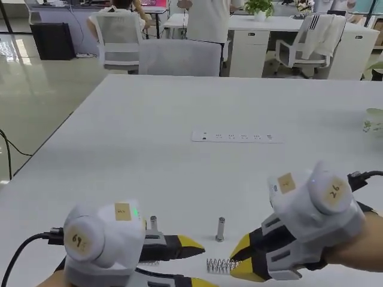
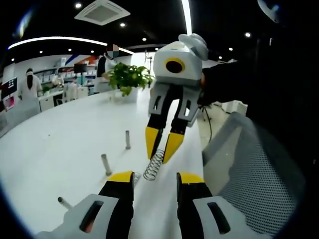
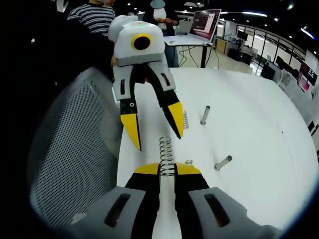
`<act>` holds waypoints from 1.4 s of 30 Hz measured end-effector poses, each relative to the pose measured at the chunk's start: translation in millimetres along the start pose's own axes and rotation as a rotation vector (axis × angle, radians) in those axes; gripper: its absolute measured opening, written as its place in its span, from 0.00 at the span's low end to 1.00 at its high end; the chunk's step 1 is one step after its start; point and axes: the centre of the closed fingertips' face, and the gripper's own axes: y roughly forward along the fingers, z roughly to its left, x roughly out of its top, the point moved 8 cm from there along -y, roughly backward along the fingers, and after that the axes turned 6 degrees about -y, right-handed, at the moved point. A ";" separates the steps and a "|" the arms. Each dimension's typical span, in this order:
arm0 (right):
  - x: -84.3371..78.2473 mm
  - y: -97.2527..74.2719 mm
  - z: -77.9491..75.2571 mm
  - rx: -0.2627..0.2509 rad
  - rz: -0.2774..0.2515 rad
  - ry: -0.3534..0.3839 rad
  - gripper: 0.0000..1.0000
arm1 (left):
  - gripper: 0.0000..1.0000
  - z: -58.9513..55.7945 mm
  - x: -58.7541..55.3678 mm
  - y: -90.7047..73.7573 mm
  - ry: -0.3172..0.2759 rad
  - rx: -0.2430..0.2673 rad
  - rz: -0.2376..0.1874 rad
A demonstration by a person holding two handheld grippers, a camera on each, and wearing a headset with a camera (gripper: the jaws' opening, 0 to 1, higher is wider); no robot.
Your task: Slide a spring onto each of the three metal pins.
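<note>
A coil spring (image 1: 220,265) lies level just above the white table (image 1: 179,155), and my right gripper (image 1: 240,258) is shut on its right end. In the right gripper view the spring (image 3: 166,152) sticks out ahead between the yellow tips of the right gripper (image 3: 168,170). My left gripper (image 1: 197,263) faces it, open, with its tips either side of the spring's free end. Two upright metal pins (image 1: 154,224) (image 1: 220,229) stand behind the grippers. The left gripper view has three pins (image 2: 127,140) (image 2: 105,164) (image 2: 64,202), all bare. A second spring (image 3: 185,119) lies near the left gripper (image 3: 154,127).
A white power strip (image 1: 237,137) lies flat mid-table. A grey mesh chair (image 1: 179,57) stands at the far edge, with desks and people beyond. A potted plant (image 2: 127,77) sits at the table's right end. A mesh chair back (image 3: 75,149) is close beside the near edge.
</note>
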 end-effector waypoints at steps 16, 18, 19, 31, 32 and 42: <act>5.4 3.3 6.0 0.043 0.017 -0.028 0.07 | 0.07 -3.3 -2.5 2.4 0.052 -0.024 0.022; 5.6 3.2 7.3 0.050 0.020 -0.028 0.07 | 0.06 -3.4 -2.8 2.5 0.054 -0.025 0.024; 5.6 3.3 7.6 0.050 0.022 -0.029 0.07 | 0.05 -3.8 -2.9 2.3 0.057 -0.026 0.026; 11.4 -2.4 8.8 0.046 0.026 -0.040 0.07 | 0.03 -5.5 -2.9 3.4 0.085 -0.023 0.038; 11.8 -2.8 8.8 0.046 0.028 -0.041 0.07 | 0.03 -5.7 -2.7 3.4 0.089 -0.024 0.037; 19.4 -10.1 9.4 0.032 0.027 -0.057 0.07 | 0.02 -7.2 -0.4 2.9 0.103 -0.023 0.023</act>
